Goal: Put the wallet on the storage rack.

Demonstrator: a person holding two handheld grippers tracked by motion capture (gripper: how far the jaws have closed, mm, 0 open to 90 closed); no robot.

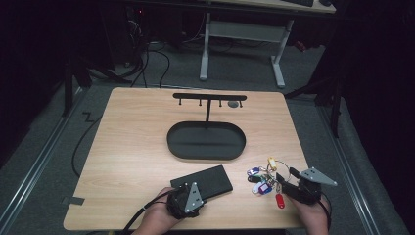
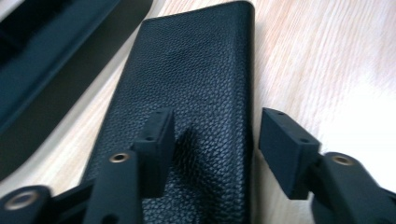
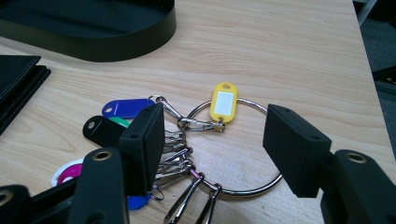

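Your left hand-held gripper [image 1: 186, 199] stands released astride the black wallet's [image 1: 205, 180] edge at 6 o'clock on the surface [image 1: 132, 147] and may only nudge it, while your right hand-held gripper [image 1: 288, 185], also released around the key ring [image 3: 233, 154] at 4 o'clock, could snag its tags.

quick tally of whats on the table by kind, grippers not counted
wallet: 1
key ring with coloured tags: 1
oval tray with hook stand: 1
total: 3
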